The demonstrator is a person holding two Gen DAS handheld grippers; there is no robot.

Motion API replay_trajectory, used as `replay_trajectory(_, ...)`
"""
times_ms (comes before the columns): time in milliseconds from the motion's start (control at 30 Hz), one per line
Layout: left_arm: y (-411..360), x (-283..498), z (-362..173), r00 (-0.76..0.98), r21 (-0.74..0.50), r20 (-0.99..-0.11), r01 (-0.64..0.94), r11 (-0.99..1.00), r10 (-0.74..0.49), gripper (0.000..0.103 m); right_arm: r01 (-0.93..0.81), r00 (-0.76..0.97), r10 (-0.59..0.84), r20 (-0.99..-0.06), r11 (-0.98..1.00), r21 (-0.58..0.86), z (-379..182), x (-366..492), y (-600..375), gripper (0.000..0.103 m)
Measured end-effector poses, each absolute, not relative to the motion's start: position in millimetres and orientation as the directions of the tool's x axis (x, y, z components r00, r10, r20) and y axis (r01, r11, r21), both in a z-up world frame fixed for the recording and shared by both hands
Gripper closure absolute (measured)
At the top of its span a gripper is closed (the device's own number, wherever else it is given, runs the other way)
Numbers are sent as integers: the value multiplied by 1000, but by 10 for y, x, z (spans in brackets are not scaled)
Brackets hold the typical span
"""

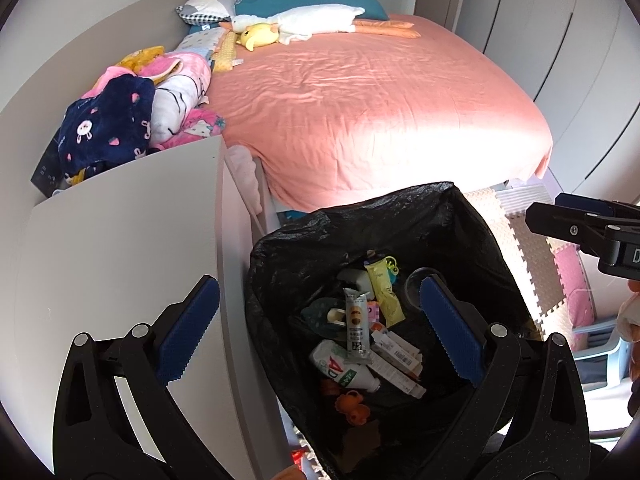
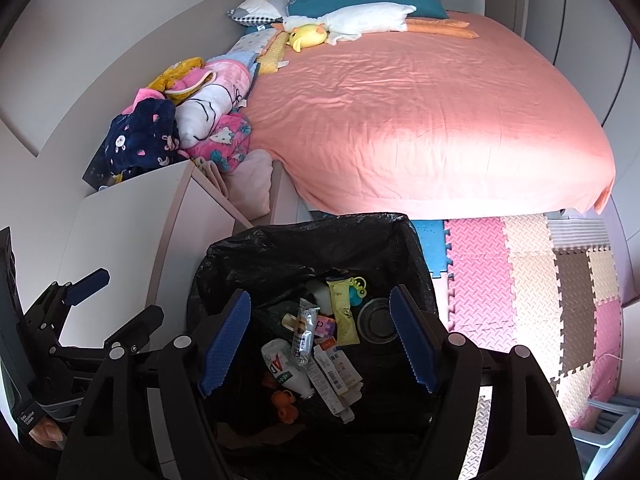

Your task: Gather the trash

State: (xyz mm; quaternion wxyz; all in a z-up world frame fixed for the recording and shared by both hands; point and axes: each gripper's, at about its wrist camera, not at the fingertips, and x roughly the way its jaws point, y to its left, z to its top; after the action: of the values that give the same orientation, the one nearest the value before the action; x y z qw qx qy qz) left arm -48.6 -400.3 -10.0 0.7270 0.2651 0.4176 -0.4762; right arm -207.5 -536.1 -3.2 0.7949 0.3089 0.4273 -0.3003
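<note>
A bin lined with a black trash bag [image 1: 304, 256] stands on the floor below both grippers; it also shows in the right wrist view [image 2: 256, 256]. Inside lie a white AD bottle [image 1: 340, 372], a grey wrapper [image 1: 356, 324], a yellow packet [image 1: 386, 288], white boxes [image 1: 396, 356] and an orange toy [image 1: 354, 406]. My left gripper [image 1: 318, 332] is open and empty above the bin. My right gripper [image 2: 320, 340] is open and empty above the same trash, and its tip shows at the right of the left wrist view [image 1: 580, 228].
A bed with a pink sheet [image 1: 380, 108] fills the back, with plush toys [image 1: 296, 24] and a heap of clothes [image 1: 140, 108] at its left. A white cabinet [image 1: 120, 240] stands left of the bin. Foam floor mats [image 2: 520, 280] lie to the right.
</note>
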Motion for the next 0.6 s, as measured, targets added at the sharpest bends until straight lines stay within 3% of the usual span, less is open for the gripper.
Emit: replay_trajectory(600, -4012, -525, -132, 205, 0, -860, 916, 401, -468, 6, 739, 456, -211, -865, 631, 236, -43, -2068, -5336, 30)
